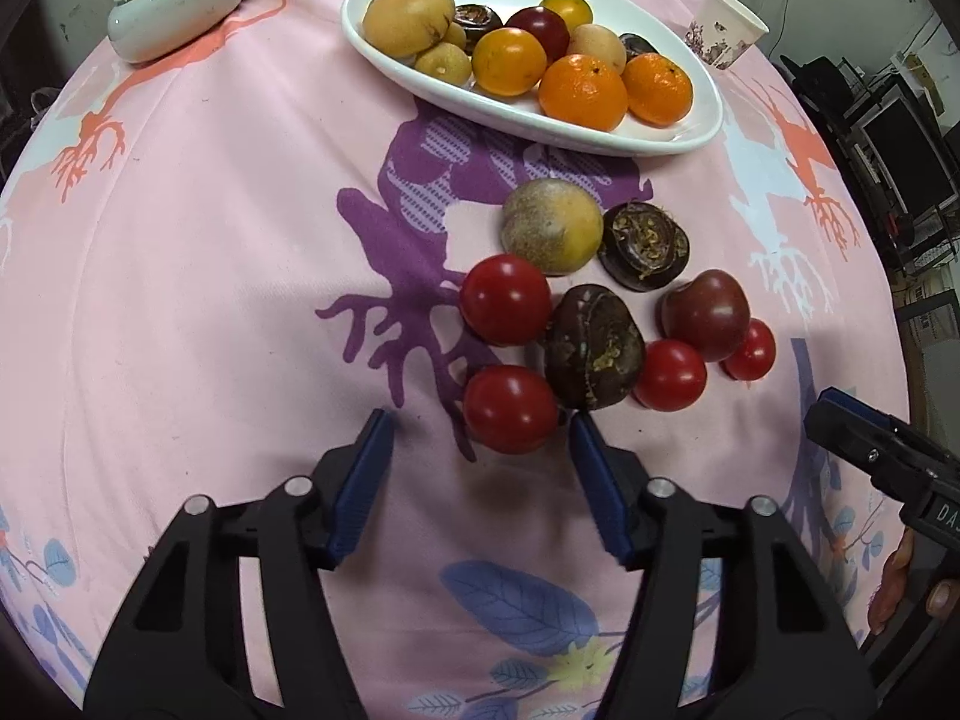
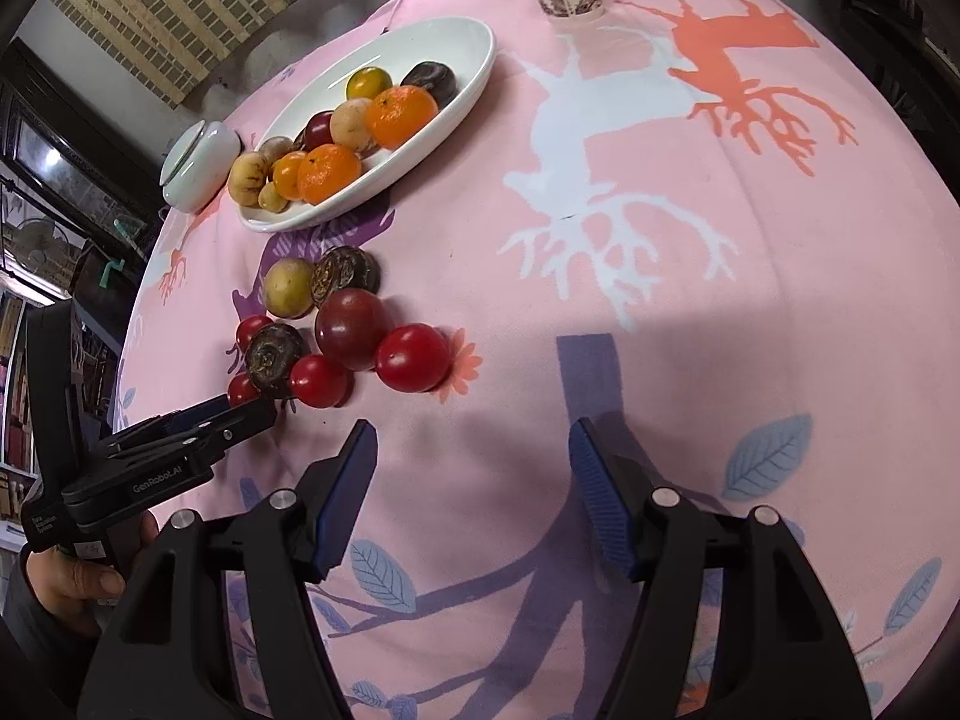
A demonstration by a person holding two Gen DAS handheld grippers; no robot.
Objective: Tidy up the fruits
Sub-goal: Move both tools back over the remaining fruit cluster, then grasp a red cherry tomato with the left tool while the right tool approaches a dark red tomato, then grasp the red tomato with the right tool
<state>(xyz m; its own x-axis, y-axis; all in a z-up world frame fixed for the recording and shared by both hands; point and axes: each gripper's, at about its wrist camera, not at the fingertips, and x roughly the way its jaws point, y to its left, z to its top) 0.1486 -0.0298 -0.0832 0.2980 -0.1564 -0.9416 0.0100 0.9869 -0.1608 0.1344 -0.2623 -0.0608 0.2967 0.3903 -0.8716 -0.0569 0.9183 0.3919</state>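
We see our left gripper [image 1: 480, 426] open around the nearest round red tomato [image 1: 510, 408], pads apart from it; right gripper [image 2: 474, 432] open, empty; white oval plate [image 1: 690, 138] far.

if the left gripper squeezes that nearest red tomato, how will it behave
The tomato looks round and glossy, so it may slip or roll from the open left hand-held gripper. It touches a dark fruit, which might shift too.

A lived-in home room, by the look of it — a pink printed tablecloth [image 1: 210, 276], a bookshelf [image 2: 15, 396] along one side, computer monitors [image 1: 900, 144] opposite — and a woven blind [image 2: 180, 6].
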